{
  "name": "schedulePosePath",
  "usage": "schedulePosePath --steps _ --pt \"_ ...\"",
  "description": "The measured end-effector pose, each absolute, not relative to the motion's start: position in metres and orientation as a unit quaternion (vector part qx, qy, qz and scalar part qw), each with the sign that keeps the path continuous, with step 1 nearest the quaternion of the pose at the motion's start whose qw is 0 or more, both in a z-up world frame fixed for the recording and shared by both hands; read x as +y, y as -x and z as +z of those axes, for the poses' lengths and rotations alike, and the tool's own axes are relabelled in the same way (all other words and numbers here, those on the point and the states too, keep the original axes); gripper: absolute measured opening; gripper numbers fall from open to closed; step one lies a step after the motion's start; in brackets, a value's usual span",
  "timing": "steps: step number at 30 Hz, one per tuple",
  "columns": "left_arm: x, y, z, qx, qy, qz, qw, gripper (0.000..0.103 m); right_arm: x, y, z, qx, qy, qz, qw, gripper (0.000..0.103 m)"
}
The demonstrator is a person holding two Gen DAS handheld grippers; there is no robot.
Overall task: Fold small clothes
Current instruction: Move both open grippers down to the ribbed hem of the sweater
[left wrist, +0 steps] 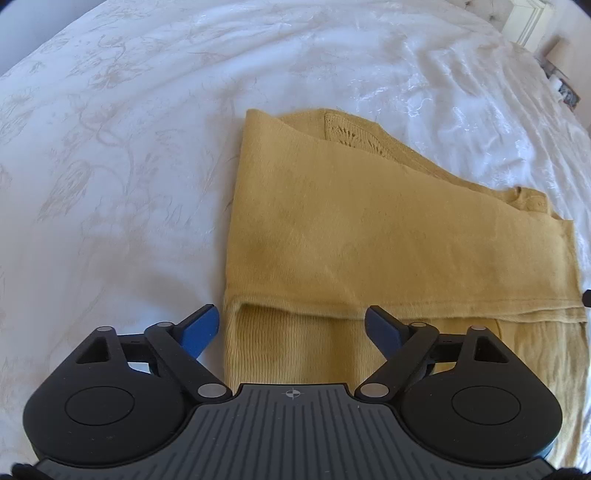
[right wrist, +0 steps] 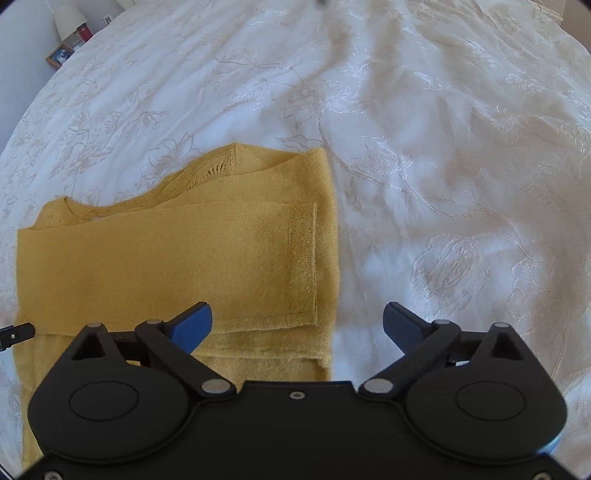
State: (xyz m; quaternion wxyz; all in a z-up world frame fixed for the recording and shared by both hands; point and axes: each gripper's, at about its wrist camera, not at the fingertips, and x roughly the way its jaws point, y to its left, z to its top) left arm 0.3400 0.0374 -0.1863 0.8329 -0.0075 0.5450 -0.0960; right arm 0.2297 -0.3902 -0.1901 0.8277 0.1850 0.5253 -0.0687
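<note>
A mustard-yellow knit garment [left wrist: 369, 236] lies partly folded on the white bedspread [left wrist: 110, 147], with a folded flap across its body. My left gripper [left wrist: 291, 325] is open and empty, hovering over the garment's near left corner. In the right wrist view the garment [right wrist: 177, 251] fills the left half, its ribbed cuff [right wrist: 303, 258] near the right edge. My right gripper [right wrist: 297, 321] is open and empty above the garment's near right corner. The tip of the left gripper [right wrist: 14, 332] shows at the left edge.
The white embroidered bedspread [right wrist: 443, 184] extends all around the garment. A bedside lamp [right wrist: 68, 20] and a framed picture [right wrist: 59, 55] stand beyond the bed's far left corner. White furniture [left wrist: 528, 22] stands past the far right.
</note>
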Motion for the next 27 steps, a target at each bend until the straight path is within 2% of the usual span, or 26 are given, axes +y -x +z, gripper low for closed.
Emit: schedulePosePath --steps 15,27 --pt "0.056 -0.221 -0.155 0.546 -0.003 -0.091 0.833 0.093 -0.352 -0.127 -0.172 0.536 -0.193 0.010 0.822 0.102" --pt "0.075 -0.141 -0.157 0.557 -0.006 -0.067 0.828 0.093 -0.327 -0.052 -0.182 0.563 -0.146 0.074 0.810 0.102"
